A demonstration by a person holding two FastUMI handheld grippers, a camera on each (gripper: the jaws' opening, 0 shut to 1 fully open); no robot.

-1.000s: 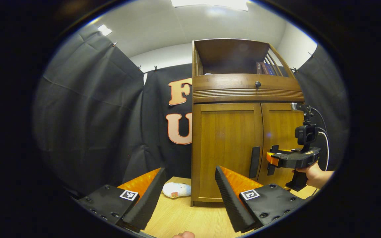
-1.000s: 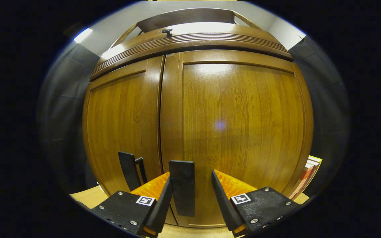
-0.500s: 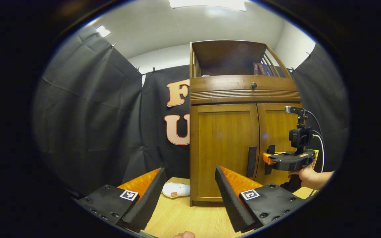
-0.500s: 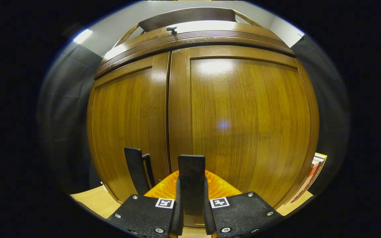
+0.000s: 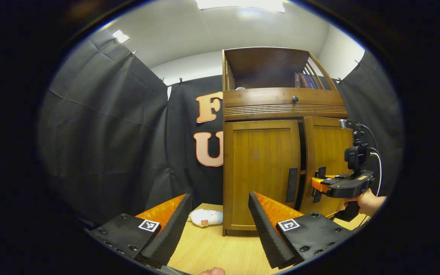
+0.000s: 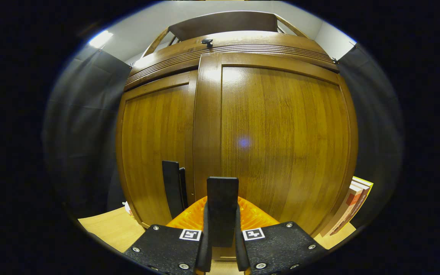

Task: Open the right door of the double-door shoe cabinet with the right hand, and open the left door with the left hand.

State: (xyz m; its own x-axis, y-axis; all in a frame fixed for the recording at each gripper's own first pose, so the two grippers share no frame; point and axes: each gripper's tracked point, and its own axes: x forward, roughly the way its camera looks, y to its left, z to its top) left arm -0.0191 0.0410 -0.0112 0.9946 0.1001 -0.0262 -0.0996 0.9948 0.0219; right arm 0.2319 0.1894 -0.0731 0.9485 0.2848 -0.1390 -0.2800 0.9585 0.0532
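The right gripper [image 6: 222, 244] is clamped on the right door's [image 6: 281, 145] upright black handle [image 6: 222, 210] at 6 o'clock; that door stands slightly ajar. The left gripper [image 5: 218, 225] is spread apart, the closed left door [image 5: 262, 175] at its 1 o'clock.

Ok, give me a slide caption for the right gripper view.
Right hand-held gripper shut on the right door's handle, right door pulled slightly ajar, left door closed.

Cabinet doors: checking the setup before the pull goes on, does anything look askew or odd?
The right door stands ajar, a dark gap beside the shut left door; that is the right gripper pulling its handle. Nothing else stands out.
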